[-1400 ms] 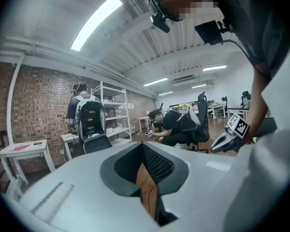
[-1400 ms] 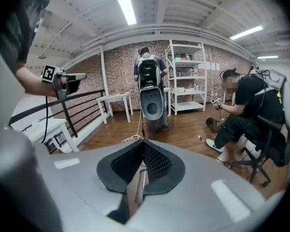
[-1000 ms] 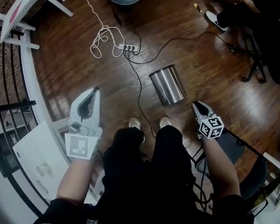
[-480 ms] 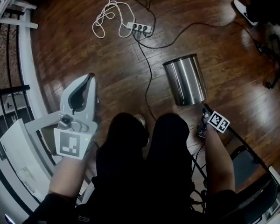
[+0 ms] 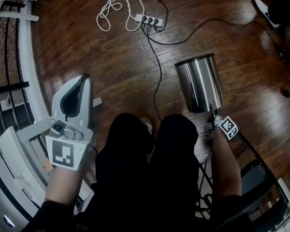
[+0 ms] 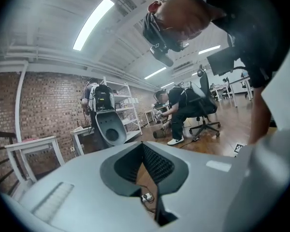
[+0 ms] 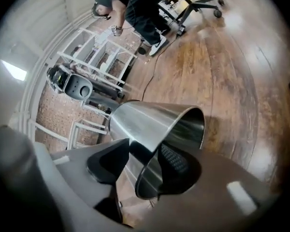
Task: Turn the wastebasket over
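The steel wastebasket [image 5: 199, 81] lies on its side on the wood floor, its open mouth towards me. My right gripper [image 5: 213, 109] is at the near rim. In the right gripper view the wastebasket's [image 7: 150, 120] rim runs between the jaws of the right gripper [image 7: 145, 158]: one jaw outside the wall, the other inside the mouth. The jaws are closing, with a gap still showing at the inner pad. My left gripper [image 5: 84, 77] hangs over bare floor far to the left, tips together and nothing in it. In its own view the left gripper [image 6: 144, 151] shows only floor beyond.
A black cable [image 5: 154, 76] runs from a white power strip [image 5: 149, 21] past the basket's left side towards my feet. A coiled white cord [image 5: 113, 8] lies beyond. A white railing [image 5: 26, 81] borders the left. A dark chair [image 5: 261, 178] stands at lower right.
Both grippers have come down. The right one rolled, opened its jaws and reached the basket's near rim, which now lies between them. The left one sank over the floor.
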A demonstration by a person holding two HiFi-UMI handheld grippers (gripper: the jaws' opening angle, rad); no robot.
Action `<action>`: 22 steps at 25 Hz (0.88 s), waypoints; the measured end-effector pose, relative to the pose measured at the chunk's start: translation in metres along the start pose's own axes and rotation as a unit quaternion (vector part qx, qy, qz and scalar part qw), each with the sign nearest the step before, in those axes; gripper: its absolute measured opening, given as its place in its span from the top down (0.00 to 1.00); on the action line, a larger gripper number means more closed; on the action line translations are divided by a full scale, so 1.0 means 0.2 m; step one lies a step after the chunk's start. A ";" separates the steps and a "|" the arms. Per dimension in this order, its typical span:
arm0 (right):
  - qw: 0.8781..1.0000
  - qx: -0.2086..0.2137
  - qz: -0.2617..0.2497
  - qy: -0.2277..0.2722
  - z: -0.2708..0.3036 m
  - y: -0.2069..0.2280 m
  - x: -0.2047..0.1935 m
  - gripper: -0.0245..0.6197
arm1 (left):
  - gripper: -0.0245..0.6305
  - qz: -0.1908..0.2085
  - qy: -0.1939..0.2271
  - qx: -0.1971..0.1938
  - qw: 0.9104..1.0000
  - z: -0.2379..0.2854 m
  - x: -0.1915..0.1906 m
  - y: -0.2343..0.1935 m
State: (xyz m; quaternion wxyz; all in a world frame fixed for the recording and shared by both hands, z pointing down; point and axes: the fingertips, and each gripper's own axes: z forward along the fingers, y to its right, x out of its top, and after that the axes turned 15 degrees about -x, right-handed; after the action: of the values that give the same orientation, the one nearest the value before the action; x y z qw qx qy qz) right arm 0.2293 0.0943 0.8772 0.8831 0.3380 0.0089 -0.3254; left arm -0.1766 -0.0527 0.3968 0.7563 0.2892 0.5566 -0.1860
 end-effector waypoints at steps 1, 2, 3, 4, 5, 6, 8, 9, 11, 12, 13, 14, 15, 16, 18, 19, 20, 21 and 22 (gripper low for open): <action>0.999 -0.005 -0.034 0.003 -0.01 -0.04 0.01 0.67 | 0.96 -0.003 0.001 0.000 1.000 0.00 0.00 0.00; 0.997 0.000 -0.073 0.008 -0.02 -0.11 0.02 0.68 | 0.96 -0.005 0.001 0.000 1.000 0.00 0.01 0.00; 0.992 0.007 -0.123 0.014 -0.02 -0.20 0.04 0.70 | 0.96 -0.007 0.001 -0.001 1.000 0.00 0.01 0.00; 0.983 0.011 -0.183 0.017 -0.02 -0.30 0.06 0.72 | 0.96 -0.008 0.002 -0.001 1.000 0.00 0.02 0.00; 0.968 0.013 -0.250 0.016 -0.01 -0.40 0.07 0.74 | 0.96 -0.009 0.002 -0.001 1.000 -0.01 0.04 -0.01; 0.947 0.015 -0.321 0.009 0.00 -0.50 0.06 0.75 | 0.96 -0.010 0.002 0.001 1.000 -0.02 0.05 -0.01; 0.889 0.023 -0.458 -0.016 0.01 -0.71 0.02 0.78 | 0.96 -0.013 0.001 0.005 1.000 -0.03 0.08 -0.01; 0.853 0.026 -0.521 -0.029 0.02 -0.79 -0.02 0.78 | 0.96 -0.014 -0.001 0.008 1.000 -0.04 0.09 -0.01; 0.771 0.031 -0.633 -0.054 0.04 -0.93 -0.09 0.79 | 0.96 -0.015 -0.006 0.015 1.000 -0.08 0.11 -0.02; 0.727 0.032 -0.682 -0.065 0.04 -0.97 -0.13 0.79 | 0.96 -0.014 -0.008 0.019 1.000 -0.10 0.13 -0.02; 0.682 0.032 -0.726 -0.075 0.04 -1.00 -0.17 0.80 | 0.96 -0.013 -0.012 0.024 1.000 -0.12 0.14 -0.03; 0.637 0.030 -0.766 -0.083 0.04 -1.02 -0.20 0.80 | 0.96 -0.012 -0.015 0.028 0.999 -0.15 0.15 -0.04; 0.594 0.026 -0.799 -0.090 0.04 -1.02 -0.23 0.80 | 0.96 -0.013 -0.019 0.032 0.999 -0.18 0.15 -0.04; 0.554 0.023 -0.827 -0.096 0.03 -1.01 -0.26 0.80 | 0.96 -0.015 -0.023 0.036 0.999 -0.20 0.15 -0.04; 0.477 0.023 -0.872 -0.109 0.01 -0.97 -0.32 0.81 | 0.96 -0.023 -0.031 0.046 0.998 -0.26 0.15 -0.04; 0.440 0.026 -0.890 -0.118 -0.01 -0.93 -0.37 0.81 | 0.96 -0.027 -0.035 0.049 0.998 -0.28 0.15 -0.03; 0.406 0.031 -0.904 -0.128 -0.04 -0.89 -0.42 0.82 | 0.96 -0.032 -0.038 0.051 0.998 -0.30 0.15 -0.02; 0.377 0.035 -0.915 -0.136 -0.06 -0.84 -0.47 0.82 | 0.96 -0.036 -0.039 0.051 0.997 -0.31 0.15 -0.01; 0.354 0.037 -0.923 -0.144 -0.08 -0.77 -0.52 0.83 | 0.96 -0.040 -0.040 0.051 0.997 -0.31 0.16 0.01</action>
State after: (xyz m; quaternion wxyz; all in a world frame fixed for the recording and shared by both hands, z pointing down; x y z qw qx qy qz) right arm 0.0614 0.0760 0.7977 0.0013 0.0968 0.1758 -0.9797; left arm -0.2119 -0.0104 0.3544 0.7542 0.2970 0.5268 -0.2557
